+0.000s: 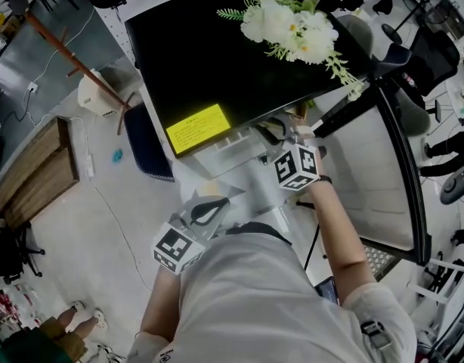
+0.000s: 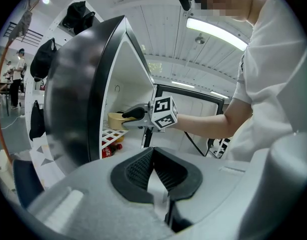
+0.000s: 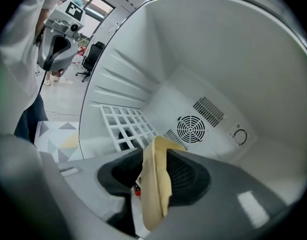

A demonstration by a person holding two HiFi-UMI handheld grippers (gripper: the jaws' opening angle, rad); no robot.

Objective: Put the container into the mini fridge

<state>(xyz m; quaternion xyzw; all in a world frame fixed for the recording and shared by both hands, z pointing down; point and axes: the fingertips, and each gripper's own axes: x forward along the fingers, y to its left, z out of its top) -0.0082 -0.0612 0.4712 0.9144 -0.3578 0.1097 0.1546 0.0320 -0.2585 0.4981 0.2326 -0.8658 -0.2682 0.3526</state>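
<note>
The beige container (image 3: 156, 184) has its rim standing between my right gripper's (image 3: 154, 160) jaws, inside the white mini fridge (image 3: 203, 59). The left pad stands clear of the rim, so the jaws are open around it. From the left gripper view, the container (image 2: 115, 120) rests on the white wire shelf (image 2: 111, 134), with the right gripper (image 2: 135, 115) at its side. My left gripper (image 2: 152, 155) is shut and empty, held back outside the fridge. In the head view, the right gripper (image 1: 279, 129) reaches under the black fridge top (image 1: 217, 59) and the left gripper (image 1: 206, 211) hangs near my body.
The fridge door (image 1: 391, 172) stands swung open on the right. A red drink bottle (image 2: 109, 150) lies under the shelf. A fan grille (image 3: 190, 129) and a dial (image 3: 239, 136) are on the back wall. White flowers (image 1: 292, 25) lie on the fridge top.
</note>
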